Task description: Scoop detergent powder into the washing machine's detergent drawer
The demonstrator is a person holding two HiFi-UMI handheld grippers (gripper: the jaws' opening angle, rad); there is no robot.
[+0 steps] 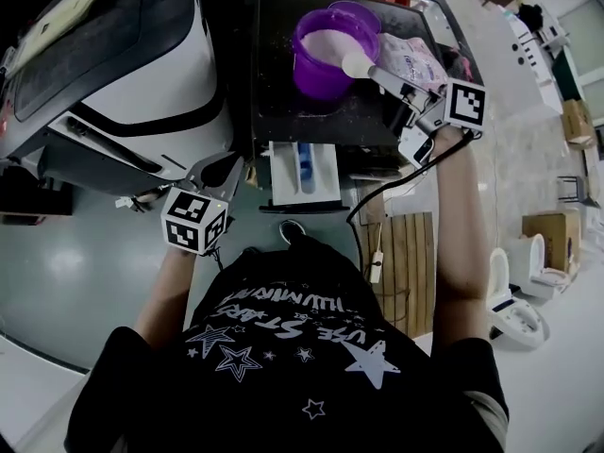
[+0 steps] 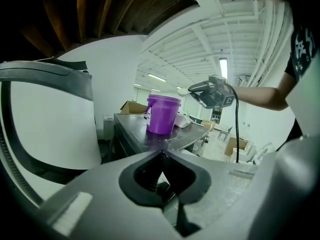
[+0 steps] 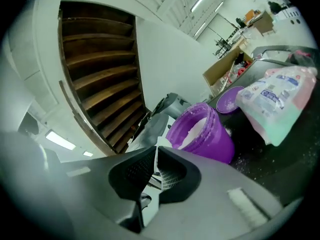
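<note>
A purple tub (image 1: 324, 53) of white powder stands on the dark washing machine top (image 1: 283, 111), with its lid (image 1: 359, 12) and a detergent bag (image 1: 412, 59) beside it. My right gripper (image 1: 379, 75) is shut on the handle of a white scoop (image 1: 357, 64), whose bowl hovers at the tub's right rim. In the right gripper view the thin white handle (image 3: 158, 151) sits between the jaws, near the tub (image 3: 202, 131). The white detergent drawer (image 1: 304, 173) is pulled out below. My left gripper (image 1: 215, 170) hangs shut and empty to the left of the drawer.
A large white and black appliance (image 1: 123, 74) fills the left. A wooden pallet (image 1: 406, 262) lies on the floor at the right, with a black cable (image 1: 377, 206) trailing over it. White fixtures (image 1: 514, 300) and a cardboard box (image 1: 552, 229) stand further right.
</note>
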